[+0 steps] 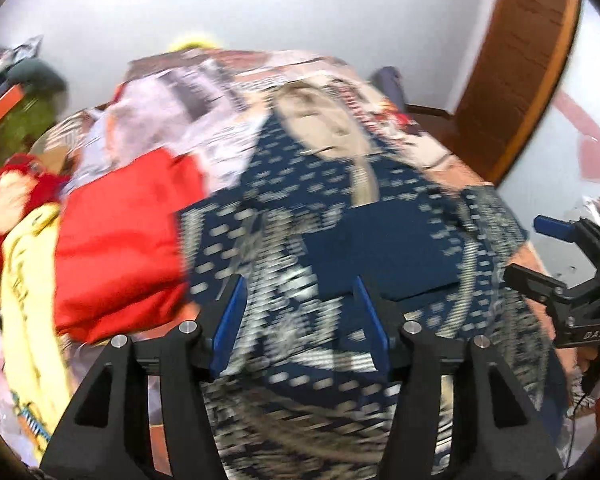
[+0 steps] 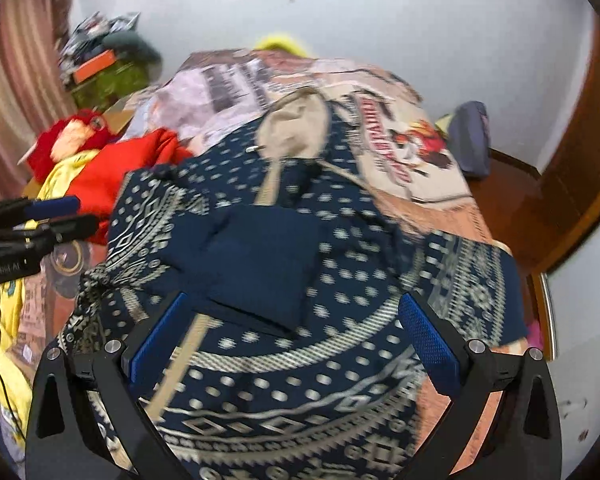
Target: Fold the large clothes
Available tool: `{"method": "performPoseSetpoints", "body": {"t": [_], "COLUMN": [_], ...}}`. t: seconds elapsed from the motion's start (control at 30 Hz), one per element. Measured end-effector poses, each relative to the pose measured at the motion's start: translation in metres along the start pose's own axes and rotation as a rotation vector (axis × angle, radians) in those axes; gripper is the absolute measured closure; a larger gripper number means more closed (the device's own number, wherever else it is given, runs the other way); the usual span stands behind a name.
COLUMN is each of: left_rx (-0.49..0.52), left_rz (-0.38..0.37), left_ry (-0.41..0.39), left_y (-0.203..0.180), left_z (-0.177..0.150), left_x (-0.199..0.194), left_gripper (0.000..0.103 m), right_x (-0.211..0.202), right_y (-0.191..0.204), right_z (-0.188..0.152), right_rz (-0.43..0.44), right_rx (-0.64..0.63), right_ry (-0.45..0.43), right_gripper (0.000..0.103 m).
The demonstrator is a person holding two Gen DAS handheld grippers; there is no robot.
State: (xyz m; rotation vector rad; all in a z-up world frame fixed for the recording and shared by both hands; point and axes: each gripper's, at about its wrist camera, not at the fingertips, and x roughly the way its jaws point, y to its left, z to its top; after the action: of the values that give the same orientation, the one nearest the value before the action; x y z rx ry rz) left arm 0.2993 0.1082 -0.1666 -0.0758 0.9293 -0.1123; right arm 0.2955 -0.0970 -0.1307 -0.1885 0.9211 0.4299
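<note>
Navy patterned garment below both hand-held grippers, L & R: tilted down, spread, empty.

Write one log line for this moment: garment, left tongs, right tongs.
garment: navy patterned cloth spread on bed | left tongs: open, empty, above cloth | right tongs: open, empty

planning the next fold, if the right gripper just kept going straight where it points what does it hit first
Most likely the plain navy folded panel lying on the patterned navy garment. The right gripper is open with nothing between its fingers, and it points down at that cloth. Depth is hard to judge in this view.
</note>
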Motion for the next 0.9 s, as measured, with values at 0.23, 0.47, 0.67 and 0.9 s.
{"method": "performPoseSetpoints", "body": {"t": [0.23,0.47,0.67,0.9], "left_rx": [-0.037,-0.049,-0.04,-0.052], "left_rz": [0.082,0.078,0.05,0.097], "left_ry": [0.077,0.192,0.235,0.21], "left_y": [0.051,0.07,0.067,0.065], "left_z": [-0.037,-0.073,-0.083,-0.073], "left_x": [0.023,0.061,0.082,0.093], "left_gripper": [0.048,0.048,0.048,0.044], "right_x": [0.045,0.087,0.121,0.13], "right_y": [0.051,0.082,0.094,0.088], "right_z": [0.014,0.019,0.017,0.021], "right_rz": [0.055,0.059,0.074,0.121], "right_rx": [-0.128,-0.229,-0.256,-0.151], "right_ry": [0.09,0.151,0.235,0.233], "right_gripper": [0.0,0.004,0.029,0.075]}}
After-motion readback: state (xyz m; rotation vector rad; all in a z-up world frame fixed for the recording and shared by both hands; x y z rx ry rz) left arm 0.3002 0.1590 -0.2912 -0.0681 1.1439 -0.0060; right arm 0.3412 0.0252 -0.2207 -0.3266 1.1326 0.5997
